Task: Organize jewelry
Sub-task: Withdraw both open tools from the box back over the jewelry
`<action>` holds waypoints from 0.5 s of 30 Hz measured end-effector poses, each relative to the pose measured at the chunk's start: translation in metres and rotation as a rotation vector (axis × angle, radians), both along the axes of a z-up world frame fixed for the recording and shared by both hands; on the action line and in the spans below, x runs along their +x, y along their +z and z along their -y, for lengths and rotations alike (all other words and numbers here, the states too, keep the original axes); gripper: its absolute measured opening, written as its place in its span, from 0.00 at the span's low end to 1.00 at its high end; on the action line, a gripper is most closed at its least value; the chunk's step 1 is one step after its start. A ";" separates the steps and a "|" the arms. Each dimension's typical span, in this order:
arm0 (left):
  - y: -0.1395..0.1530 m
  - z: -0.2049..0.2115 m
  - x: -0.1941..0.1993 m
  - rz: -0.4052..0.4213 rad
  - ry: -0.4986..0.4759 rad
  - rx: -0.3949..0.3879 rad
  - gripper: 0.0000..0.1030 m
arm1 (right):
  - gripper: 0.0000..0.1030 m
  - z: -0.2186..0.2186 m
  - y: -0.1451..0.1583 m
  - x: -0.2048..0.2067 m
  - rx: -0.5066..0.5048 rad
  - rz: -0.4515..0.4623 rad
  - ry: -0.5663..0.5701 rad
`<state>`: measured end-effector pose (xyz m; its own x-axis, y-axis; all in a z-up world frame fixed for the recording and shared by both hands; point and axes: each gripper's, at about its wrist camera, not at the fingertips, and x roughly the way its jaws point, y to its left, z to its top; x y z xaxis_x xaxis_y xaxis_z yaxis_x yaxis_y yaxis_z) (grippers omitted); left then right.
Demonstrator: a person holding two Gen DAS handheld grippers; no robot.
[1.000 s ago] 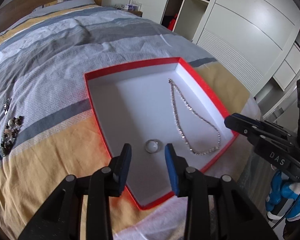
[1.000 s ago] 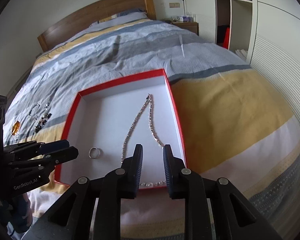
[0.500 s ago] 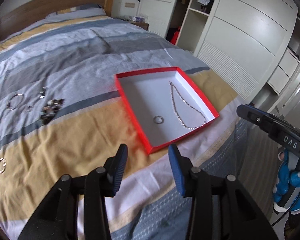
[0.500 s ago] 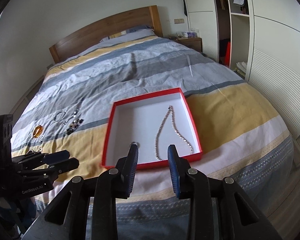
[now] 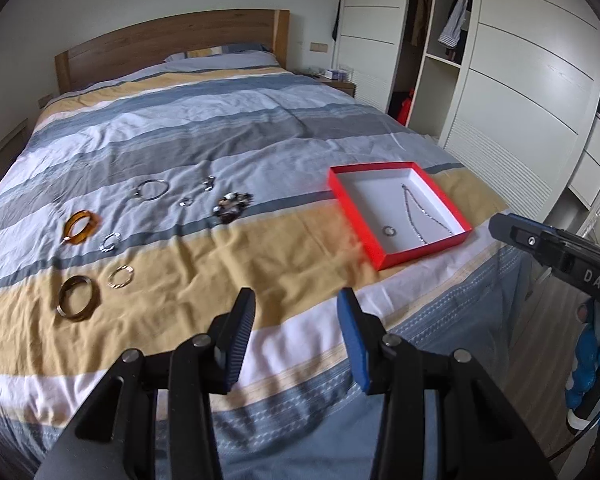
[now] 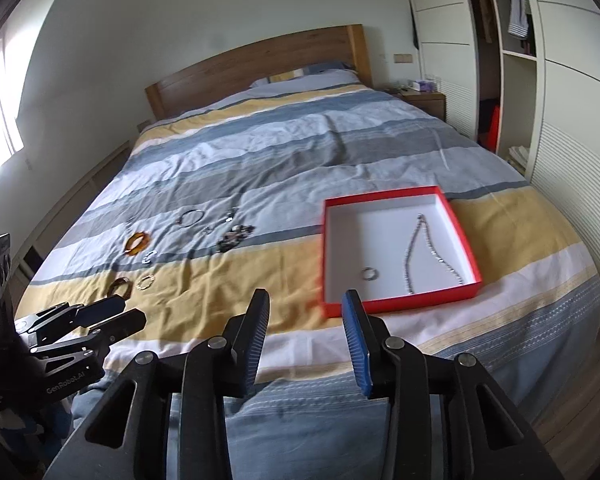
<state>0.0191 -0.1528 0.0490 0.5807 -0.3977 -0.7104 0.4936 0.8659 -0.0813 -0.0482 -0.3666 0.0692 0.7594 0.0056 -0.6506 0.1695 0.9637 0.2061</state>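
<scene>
1. So, my left claw (image 5: 296, 312) and right claw (image 6: 305, 314) are both spread wide, gripping nothing, hovering over the bed's (image 5: 260, 152) foot.
2. I see the chain necklace (image 6: 424, 252) and ring (image 6: 369, 274) inside the red box (image 6: 476, 264).
3. Bangles (image 5: 82, 232) lie loose on the duvet, well apart from it.

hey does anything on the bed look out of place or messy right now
Mostly the loose jewelry. The red box holds only a chain necklace and a ring, while bangles, including an amber bangle, and a dark beaded bracelet lie scattered on the bedspread. Nothing looks damaged.
</scene>
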 end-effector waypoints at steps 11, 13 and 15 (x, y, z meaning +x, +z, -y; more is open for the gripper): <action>-0.022 -0.118 -0.019 -0.031 0.201 -0.033 0.39 | 0.42 -0.081 0.021 -0.006 -0.049 0.022 0.156; -0.028 -0.142 -0.018 -0.037 0.265 -0.032 0.39 | 0.42 -0.088 0.021 -0.002 -0.052 0.020 0.176; -0.035 -0.161 -0.016 -0.044 0.317 -0.036 0.40 | 0.42 -0.095 0.018 0.002 -0.051 0.015 0.193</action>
